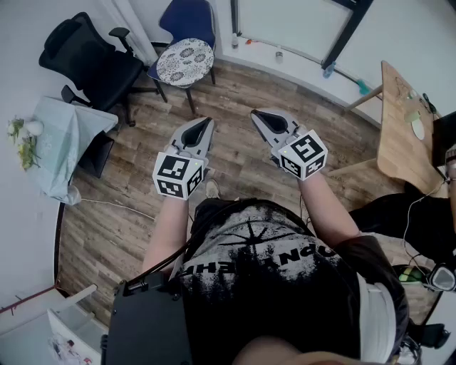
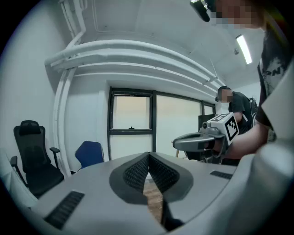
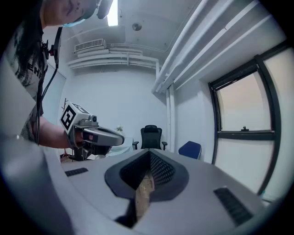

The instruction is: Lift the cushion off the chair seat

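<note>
The round patterned cushion (image 1: 184,62) lies on the seat of the blue chair (image 1: 191,20) at the far side of the wooden floor. Both grippers are held out in front of the person's chest, well short of the chair. My left gripper (image 1: 207,122) is shut with nothing between its pads (image 2: 138,172). My right gripper (image 1: 254,114) is shut and empty too, its tips meeting (image 3: 149,152). In the left gripper view the blue chair (image 2: 89,153) shows at the left and the right gripper (image 2: 202,140) at the right. The right gripper view shows the blue chair (image 3: 189,149) and the left gripper (image 3: 98,136).
A black office chair (image 1: 85,60) stands left of the blue chair. A table under a pale cloth (image 1: 64,142) with flowers is at the left, a wooden table (image 1: 399,121) at the right. Another person (image 2: 234,108) stands by the window.
</note>
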The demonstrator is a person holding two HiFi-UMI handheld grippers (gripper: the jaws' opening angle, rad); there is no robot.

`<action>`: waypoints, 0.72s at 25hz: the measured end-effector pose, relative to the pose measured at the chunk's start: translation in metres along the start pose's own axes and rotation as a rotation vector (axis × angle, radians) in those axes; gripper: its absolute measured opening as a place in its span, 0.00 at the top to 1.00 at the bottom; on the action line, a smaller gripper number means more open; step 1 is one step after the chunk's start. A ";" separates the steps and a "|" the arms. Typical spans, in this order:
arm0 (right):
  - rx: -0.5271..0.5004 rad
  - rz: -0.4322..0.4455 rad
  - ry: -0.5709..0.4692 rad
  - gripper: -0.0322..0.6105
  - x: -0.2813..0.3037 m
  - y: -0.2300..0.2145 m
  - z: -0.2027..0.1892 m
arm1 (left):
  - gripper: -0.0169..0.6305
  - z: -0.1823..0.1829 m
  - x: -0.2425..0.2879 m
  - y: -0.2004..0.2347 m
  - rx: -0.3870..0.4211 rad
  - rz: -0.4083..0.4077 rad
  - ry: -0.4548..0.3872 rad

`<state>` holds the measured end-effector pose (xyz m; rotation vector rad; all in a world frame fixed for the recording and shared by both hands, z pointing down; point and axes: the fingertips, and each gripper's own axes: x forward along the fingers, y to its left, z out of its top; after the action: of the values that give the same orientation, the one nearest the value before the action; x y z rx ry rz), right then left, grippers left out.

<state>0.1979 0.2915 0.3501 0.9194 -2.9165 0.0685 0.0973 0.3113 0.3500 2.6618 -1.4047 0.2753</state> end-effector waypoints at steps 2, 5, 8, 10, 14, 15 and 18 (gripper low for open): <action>-0.002 0.001 0.000 0.92 0.000 0.000 0.000 | 0.95 0.000 0.001 -0.001 0.000 0.002 0.002; -0.004 0.001 0.001 0.92 -0.003 -0.001 0.001 | 0.95 0.000 0.001 -0.003 -0.005 0.003 0.001; 0.013 0.007 -0.006 0.92 -0.005 0.000 0.001 | 0.95 0.001 0.000 -0.005 -0.006 0.004 -0.001; 0.032 0.010 -0.017 0.92 -0.006 0.002 0.003 | 0.95 0.001 -0.002 -0.006 -0.007 0.005 -0.001; 0.031 0.006 -0.018 0.92 -0.009 0.003 0.001 | 0.95 0.000 -0.003 -0.007 -0.007 0.011 0.003; 0.032 0.006 -0.018 0.92 -0.010 0.003 0.000 | 0.95 -0.002 -0.003 -0.009 -0.006 0.012 0.006; 0.036 0.004 -0.017 0.92 -0.011 0.003 -0.004 | 0.95 -0.008 -0.002 -0.011 -0.001 0.013 0.021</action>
<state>0.2055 0.3004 0.3527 0.9244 -2.9420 0.1136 0.1046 0.3208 0.3575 2.6415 -1.4163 0.3032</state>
